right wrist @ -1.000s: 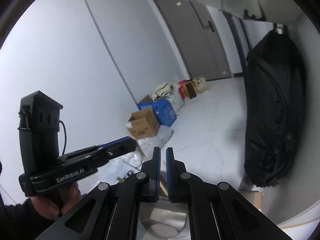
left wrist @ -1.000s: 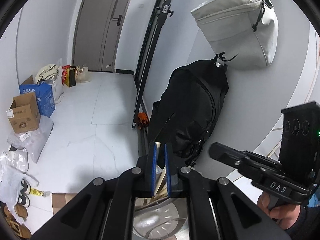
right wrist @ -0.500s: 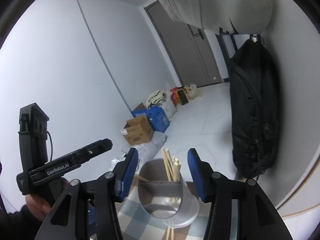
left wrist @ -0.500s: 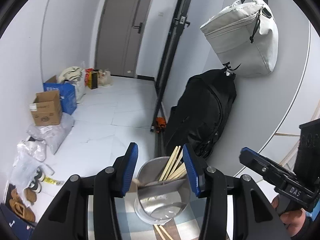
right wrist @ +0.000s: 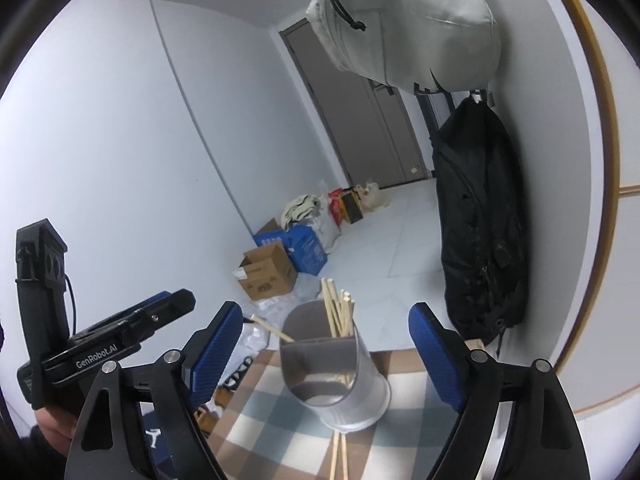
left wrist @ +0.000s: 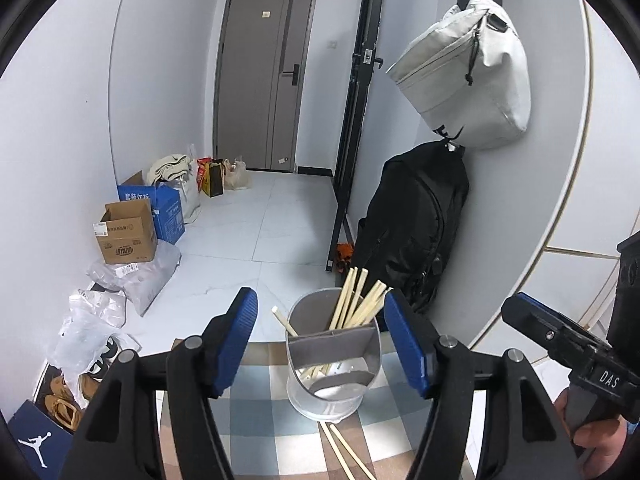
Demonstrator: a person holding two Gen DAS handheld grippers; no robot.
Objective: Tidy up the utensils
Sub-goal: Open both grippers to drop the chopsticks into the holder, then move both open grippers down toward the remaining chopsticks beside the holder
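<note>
Hallway floor and a grey door are filling the background beyond a checked tablecloth (left wrist: 256, 412). Both grippers are opening with nothing gripped: the left gripper (left wrist: 320, 340) and right gripper (right wrist: 326, 354) are each framing the metal utensil holder (left wrist: 334, 364), pads clear of it. Chopsticks (left wrist: 356, 304) are standing inside; loose chopsticks (left wrist: 344, 448) are lying just below the fingertips. Likely next: picking those up, minding the near table edge beyond the holder.

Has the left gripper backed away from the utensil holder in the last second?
Yes. The left gripper, jaws opening with nothing between them, has pulled back: the utensil holder now shows whole against the black backpack.
</note>
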